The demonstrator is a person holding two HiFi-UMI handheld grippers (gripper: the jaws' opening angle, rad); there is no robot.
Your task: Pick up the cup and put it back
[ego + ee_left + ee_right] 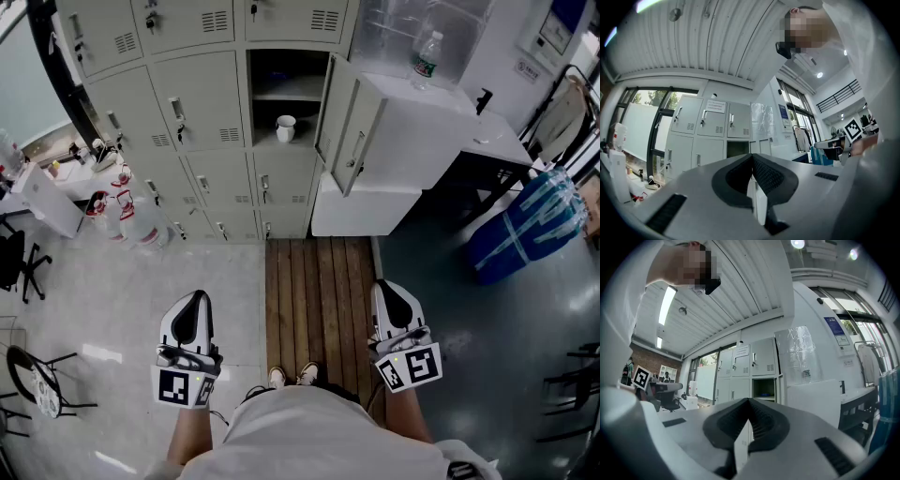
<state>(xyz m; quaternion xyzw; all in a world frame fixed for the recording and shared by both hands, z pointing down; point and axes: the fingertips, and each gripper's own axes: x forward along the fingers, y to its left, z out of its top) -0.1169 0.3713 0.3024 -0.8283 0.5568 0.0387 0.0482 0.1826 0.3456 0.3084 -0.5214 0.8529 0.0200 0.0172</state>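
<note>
- A bank of grey lockers (187, 103) fills the far wall. One compartment (281, 80) in it stands open, its door (336, 117) swung out to the right.
- A white table (422, 141) sits just right of that open door, its near left corner close to the door's edge.
- A strip of wooden boards (319, 300) runs along the floor from the foot of the lockers back to the person's shoes.
- A blue bundle (525, 225) crossed with pale tape lies on the dark floor off the table's right end.
- The left claw (194, 300) is held out low over the pale floor, left of the boards. Its jaws are pressed together with nothing between them.
- The right claw (387, 289) is at the right edge of the boards, well short of the lockers. Its jaws are also together and empty.
- A clear bottle (427, 58) stands upright towards the table's far edge.
- The white cup (286, 127) stands upright on the bottom of the open compartment, about midway between its side walls. It is well apart from both claws.
</note>
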